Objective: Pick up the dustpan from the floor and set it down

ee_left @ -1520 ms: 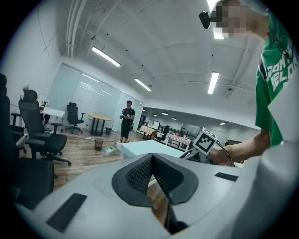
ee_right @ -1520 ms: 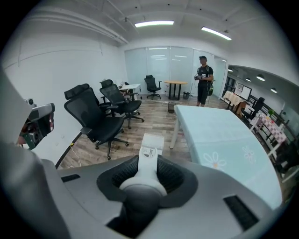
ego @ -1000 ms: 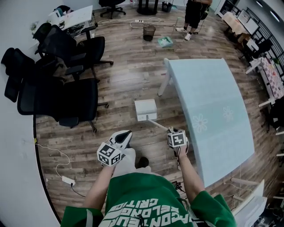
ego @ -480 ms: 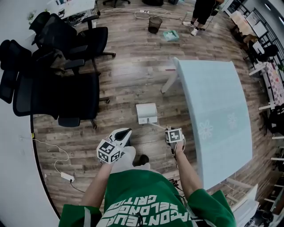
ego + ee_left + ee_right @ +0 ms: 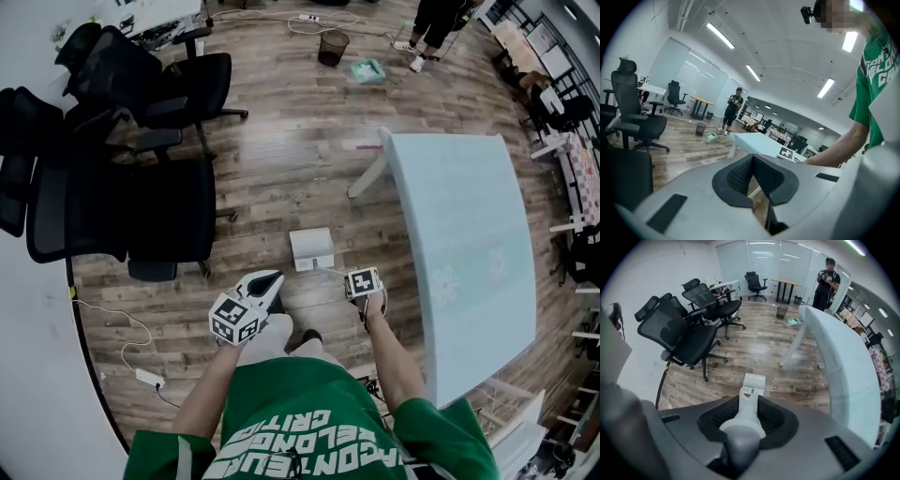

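- Our right gripper (image 5: 363,283) points down, its jaws clamped on the pale handle (image 5: 749,404) of the white dustpan (image 5: 311,248).
- The pan sits over the wood floor (image 5: 281,159) at ten o'clock from that gripper; we cannot tell if it touches the boards.
- Our left gripper (image 5: 265,285), at seven o'clock from the pan, has its jaws closed together on nothing.
- The pale table (image 5: 469,234) stands at three o'clock of the pan, black chairs (image 5: 159,211) at nine.

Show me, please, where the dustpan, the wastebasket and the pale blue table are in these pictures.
dustpan (image 5: 311,248): head view, middle of the white pan.
wastebasket (image 5: 333,47): head view, its dark side wall.
table (image 5: 464,216): head view, a bare part of its pale blue top.
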A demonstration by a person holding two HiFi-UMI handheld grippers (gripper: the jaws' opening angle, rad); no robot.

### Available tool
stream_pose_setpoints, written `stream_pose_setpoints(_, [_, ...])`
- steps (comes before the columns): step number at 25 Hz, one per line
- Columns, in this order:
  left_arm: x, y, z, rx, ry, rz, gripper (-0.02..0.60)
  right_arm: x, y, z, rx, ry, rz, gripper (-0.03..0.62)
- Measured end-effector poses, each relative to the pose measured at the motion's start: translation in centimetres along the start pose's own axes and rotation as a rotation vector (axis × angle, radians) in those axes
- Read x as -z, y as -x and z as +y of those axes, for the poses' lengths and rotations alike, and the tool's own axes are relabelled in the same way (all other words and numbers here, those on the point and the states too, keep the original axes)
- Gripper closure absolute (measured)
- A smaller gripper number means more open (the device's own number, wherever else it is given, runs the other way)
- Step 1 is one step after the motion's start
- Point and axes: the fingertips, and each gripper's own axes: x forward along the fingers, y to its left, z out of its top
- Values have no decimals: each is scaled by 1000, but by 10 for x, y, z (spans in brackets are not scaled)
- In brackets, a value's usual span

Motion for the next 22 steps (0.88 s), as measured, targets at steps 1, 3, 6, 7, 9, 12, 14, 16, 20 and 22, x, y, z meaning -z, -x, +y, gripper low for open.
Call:
stream_pose_setpoints(1, [-1, -1, 4, 2, 3, 3, 580, -4, -3, 2, 0, 2, 7, 479])
stream_pose_setpoints(3, [-3, -2, 13, 6, 8, 11, 580, -10, -10, 3, 7, 9, 27, 480])
stream_pose_setpoints(6, [-4, -4, 26, 9, 17, 26, 580, -21, -21, 6, 16, 13, 48, 479])
stream_pose_setpoints(7, [-4, -4, 29, 10, 21, 30, 580, -22, -23, 5, 22, 11, 62, 479])
stream_pose_setpoints(9, [-5, -6, 36, 11, 27, 36, 580, -27, -29, 8, 20, 7, 76, 479])
stream_pose_setpoints(12, [-8, -8, 45, 10, 32, 41, 580, -37, -37, 13, 4, 6, 77, 479])
stream_pose_setpoints(14, [-10, -9, 51, 8, 33, 41, 580, -40, -42, 12, 18, 11, 89, 479])
stream_pose_setpoints(16, [-14, -11, 56, 8, 30, 41, 580, -41, -50, 17, -5, -5, 96, 479])
stream_pose_setpoints(20, [-17, -10, 64, 5, 31, 38, 580, -47, -56, 25, -21, -4, 83, 479])
stream_pose_setpoints(22, [-18, -9, 67, 2, 34, 37, 580, -50, -55, 26, -11, 7, 87, 479])
